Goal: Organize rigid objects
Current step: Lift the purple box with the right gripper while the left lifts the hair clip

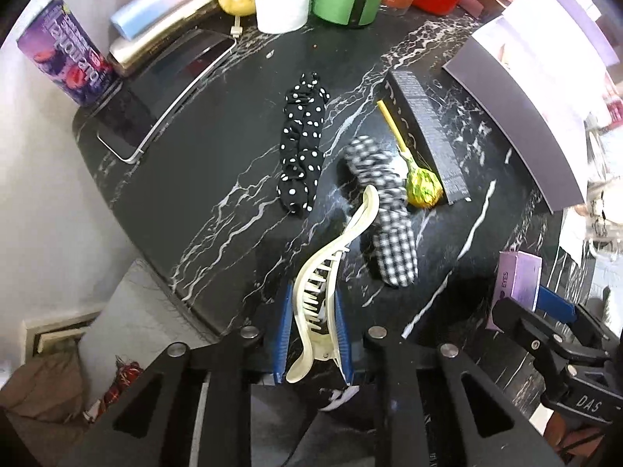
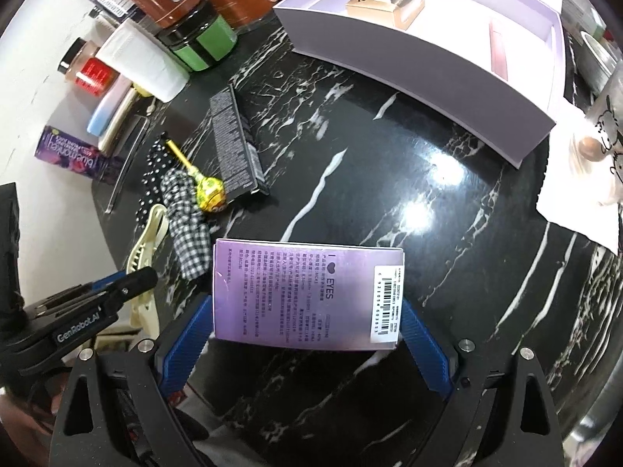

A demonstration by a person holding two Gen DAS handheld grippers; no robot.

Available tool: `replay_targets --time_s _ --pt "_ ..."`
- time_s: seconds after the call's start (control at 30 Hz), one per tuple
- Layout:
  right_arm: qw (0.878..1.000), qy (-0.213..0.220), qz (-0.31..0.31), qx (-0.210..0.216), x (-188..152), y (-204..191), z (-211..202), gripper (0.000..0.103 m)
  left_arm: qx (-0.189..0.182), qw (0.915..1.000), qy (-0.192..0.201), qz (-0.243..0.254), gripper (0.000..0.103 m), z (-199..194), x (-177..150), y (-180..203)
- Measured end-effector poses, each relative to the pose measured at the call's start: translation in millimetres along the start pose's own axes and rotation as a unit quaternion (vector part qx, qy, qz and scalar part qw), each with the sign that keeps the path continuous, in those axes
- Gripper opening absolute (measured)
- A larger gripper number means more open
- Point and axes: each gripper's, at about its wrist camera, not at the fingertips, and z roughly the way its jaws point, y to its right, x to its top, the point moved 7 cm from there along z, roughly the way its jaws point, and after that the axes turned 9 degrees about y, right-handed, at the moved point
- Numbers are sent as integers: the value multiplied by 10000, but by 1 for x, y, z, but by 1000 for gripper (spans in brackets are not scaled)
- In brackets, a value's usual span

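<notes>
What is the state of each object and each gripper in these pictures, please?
left gripper: shut on the hair claw clip.
hair claw clip: held, closed.
right gripper: shut on the purple box.
purple box: held, closed.
lollipop: wrapped, lying against the black box.
black box: closed, on the table.
white tray: open, holding a small box.
</notes>
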Motion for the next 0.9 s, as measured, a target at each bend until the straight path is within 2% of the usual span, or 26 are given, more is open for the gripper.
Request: replay_targets --time_s 0.33,0.53,0.57,0.9 --pt "9998 155 49 120 -14 -8 -26 94 -9 9992 206 344 21 -38 2 18" --pt "9992 307 212 136 -22 -7 -47 94 -179 9969 364 672 21 -63 4 34" --pt "9990 331 254 138 -23 -7 -50 94 -206 9965 376 720 21 -51 11 29" --pt "9967 629 511 92 -18 -2 -82 94 -518 9883 481 1349 21 -65 32 58"
